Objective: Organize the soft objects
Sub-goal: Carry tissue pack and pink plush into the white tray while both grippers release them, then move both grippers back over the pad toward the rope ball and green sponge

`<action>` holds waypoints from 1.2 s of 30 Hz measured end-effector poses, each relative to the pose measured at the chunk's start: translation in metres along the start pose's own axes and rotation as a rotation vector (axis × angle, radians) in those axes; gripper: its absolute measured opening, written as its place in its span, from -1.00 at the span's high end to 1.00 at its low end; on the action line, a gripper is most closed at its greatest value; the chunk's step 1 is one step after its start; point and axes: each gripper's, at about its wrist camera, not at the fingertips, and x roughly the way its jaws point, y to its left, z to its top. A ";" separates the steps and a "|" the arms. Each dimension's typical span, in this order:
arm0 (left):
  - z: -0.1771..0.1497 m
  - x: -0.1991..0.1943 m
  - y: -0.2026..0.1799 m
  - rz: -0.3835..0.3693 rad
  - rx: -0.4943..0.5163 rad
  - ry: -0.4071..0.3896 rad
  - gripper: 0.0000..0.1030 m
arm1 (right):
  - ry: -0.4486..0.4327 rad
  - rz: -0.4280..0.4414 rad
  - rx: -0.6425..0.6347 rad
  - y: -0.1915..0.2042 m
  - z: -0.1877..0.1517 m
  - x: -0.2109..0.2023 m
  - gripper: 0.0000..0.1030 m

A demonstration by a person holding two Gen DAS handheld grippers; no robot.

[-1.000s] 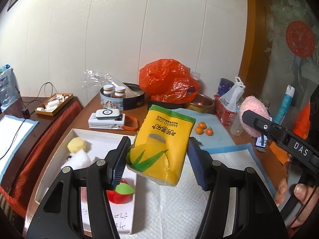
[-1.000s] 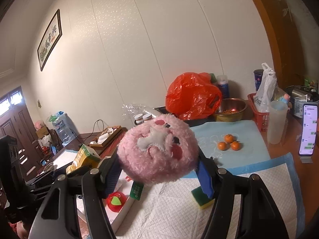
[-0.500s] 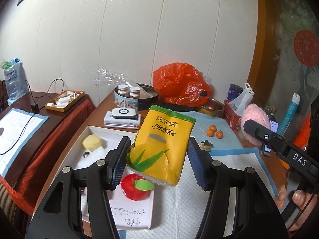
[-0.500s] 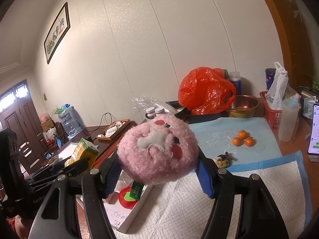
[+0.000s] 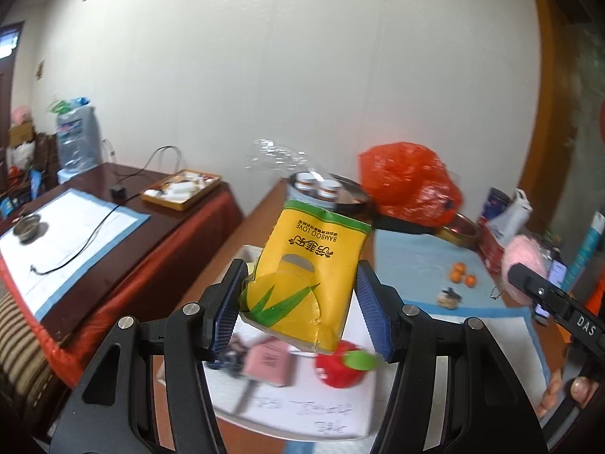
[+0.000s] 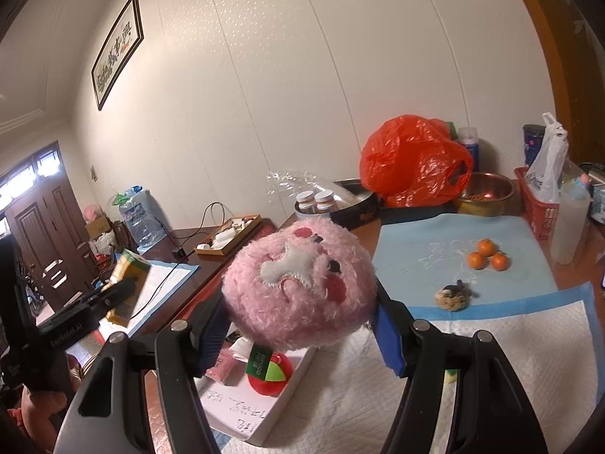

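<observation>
Yellow tissue pack (image 5: 308,280) marked "BAMBOO LOVE" is clamped in the left gripper (image 5: 302,302), held in the air above the white tray (image 5: 302,412) with handwriting and a red apple toy (image 5: 340,369). Right gripper (image 6: 298,325), marked "DAS" on its side, is closed on a pink plush ball (image 6: 298,287) over the white pad (image 6: 491,348); 3 oranges (image 6: 486,259) sit on the blue mat (image 6: 416,261) of the wooden table (image 6: 366,232).

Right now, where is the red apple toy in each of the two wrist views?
Left wrist: the red apple toy lies low, right of centre, in the white tray.
Right wrist: it lies low, left of centre, under the pink plush.
Shared landmark: the orange plastic bag.
</observation>
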 end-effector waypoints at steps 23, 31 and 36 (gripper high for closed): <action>-0.020 0.134 0.074 0.006 -0.043 0.299 -0.14 | 0.301 -0.021 -0.025 0.049 -0.044 0.170 -0.35; -0.029 0.143 0.076 0.045 0.010 0.272 -1.00 | 0.265 -0.069 -0.057 0.054 -0.046 0.185 -0.92; -0.024 0.134 0.073 0.049 0.026 0.222 -1.00 | 0.233 -0.082 -0.056 0.057 -0.044 0.181 -1.00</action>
